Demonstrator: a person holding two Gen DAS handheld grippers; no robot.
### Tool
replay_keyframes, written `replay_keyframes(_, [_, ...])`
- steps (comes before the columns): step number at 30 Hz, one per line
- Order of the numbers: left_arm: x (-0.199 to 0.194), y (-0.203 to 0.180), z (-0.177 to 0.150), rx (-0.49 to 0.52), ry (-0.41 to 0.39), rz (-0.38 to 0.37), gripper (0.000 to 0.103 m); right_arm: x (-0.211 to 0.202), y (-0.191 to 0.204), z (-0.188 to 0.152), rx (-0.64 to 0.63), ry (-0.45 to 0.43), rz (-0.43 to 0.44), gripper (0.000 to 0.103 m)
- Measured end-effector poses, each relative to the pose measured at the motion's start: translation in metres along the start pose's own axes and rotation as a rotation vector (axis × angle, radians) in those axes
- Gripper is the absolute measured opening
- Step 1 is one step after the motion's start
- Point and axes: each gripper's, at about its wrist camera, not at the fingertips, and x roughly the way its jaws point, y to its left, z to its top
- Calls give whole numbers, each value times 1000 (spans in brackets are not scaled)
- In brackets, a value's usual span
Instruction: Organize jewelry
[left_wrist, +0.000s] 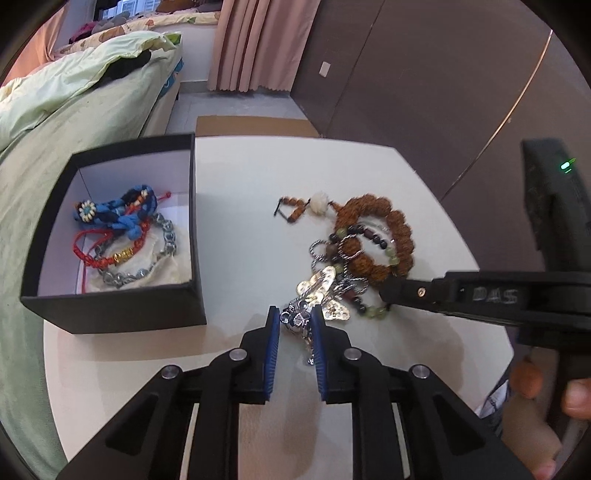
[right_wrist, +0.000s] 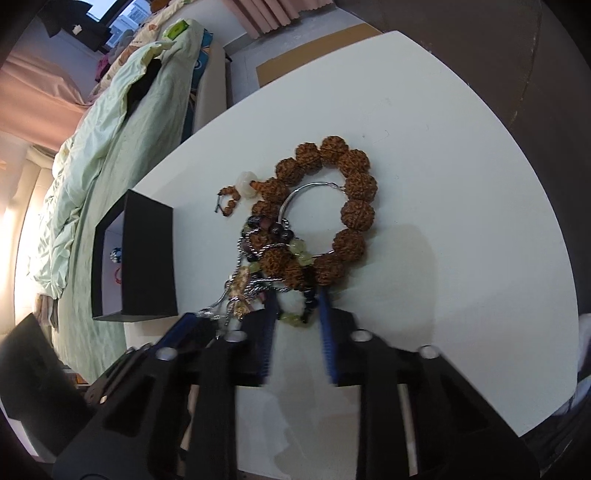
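Only readable bit: "DAS" scrawled on the right gripper (left_wrist: 388, 291), on its black arm, just right of the beads (left_wrist: 376, 236).

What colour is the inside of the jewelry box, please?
White inside the black box; the left wrist view shows it best.

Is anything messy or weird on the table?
Yes. The silver chain, the green and dark bead bracelet and the big brown bead bracelet lie tangled in one heap on the white table, while other bracelets sit neatly inside the black box.
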Motion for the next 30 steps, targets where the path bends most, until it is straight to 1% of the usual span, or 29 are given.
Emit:
replay_keyframes(3, [-9, 1, 3, -4, -15, -20, 11, -5, -2, -1, 7, -24, 15, 9])
replay_keyframes(5, [-15, 2, 4, -11, -21, -33, 2, -13, -1, -2, 2, -52, 29, 9])
replay_keyframes(9, [-27, 5, 7, -19, -40, -55, 1, -26, 3, -5, 4, -88, 67, 9])
replay_keyframes(12, [-37, 7, 10, -28, -59, -75, 1, -39, 7, -7, -7, -133, 98, 9])
replay_keyframes(15, [-50, 11, 15, -42, -86, -91, 1, -56, 12, -8, -18, -190, 147, 9])
replay_keyframes(20, [-83, 14, 29, -63, -168, -125, 1, -75, 21, -4, -33, -261, 217, 9])
replay_keyframes(23, [-101, 11, 39, -54, -223, -128, 1, -83, 26, 0, -32, -294, 254, 9])
replay_keyframes(30, [-140, 5, 61, -37, -309, -122, 0, -100, 32, 7, -32, -363, 370, 9])
